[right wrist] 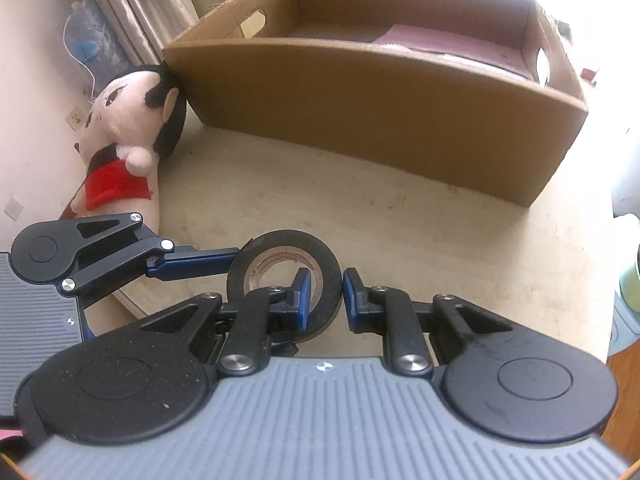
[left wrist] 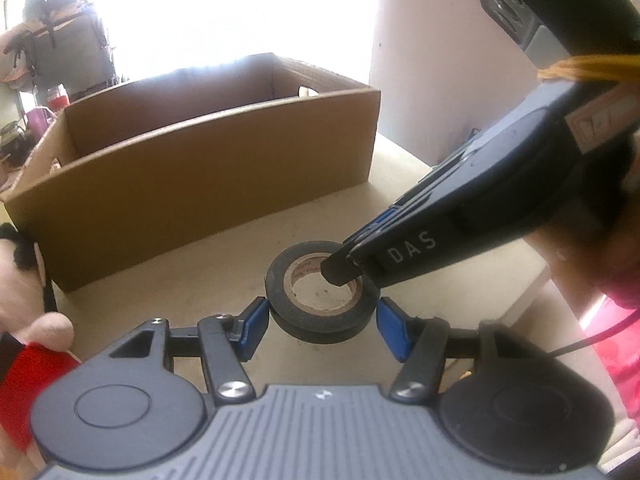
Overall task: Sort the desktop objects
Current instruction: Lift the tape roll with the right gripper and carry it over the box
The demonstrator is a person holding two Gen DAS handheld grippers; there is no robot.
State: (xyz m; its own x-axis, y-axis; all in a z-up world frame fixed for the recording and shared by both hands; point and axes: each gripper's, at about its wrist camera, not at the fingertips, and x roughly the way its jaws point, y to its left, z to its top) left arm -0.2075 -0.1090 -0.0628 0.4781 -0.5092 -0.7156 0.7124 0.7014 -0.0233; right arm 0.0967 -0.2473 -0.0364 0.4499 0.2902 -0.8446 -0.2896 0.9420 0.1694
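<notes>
A black tape roll (left wrist: 322,312) with a pale core sits low over the beige table (left wrist: 400,184), between the blue pads (left wrist: 254,326) of my left gripper (left wrist: 322,310), which press its two sides. My right gripper (left wrist: 340,270) reaches in from the right. One of its fingers is inside the roll's hole. In the right wrist view my right gripper (right wrist: 326,292) is shut on the tape roll (right wrist: 248,268), pinching its wall. One blue left finger (right wrist: 192,266) touches the roll's left side. I cannot tell whether the roll rests on the table.
An open cardboard box (right wrist: 380,120) stands just behind the roll, with a flat maroon item (right wrist: 460,48) on its floor. A plush doll (right wrist: 132,132) in a red top leans at the box's left corner. The table edge (right wrist: 612,320) runs along the right.
</notes>
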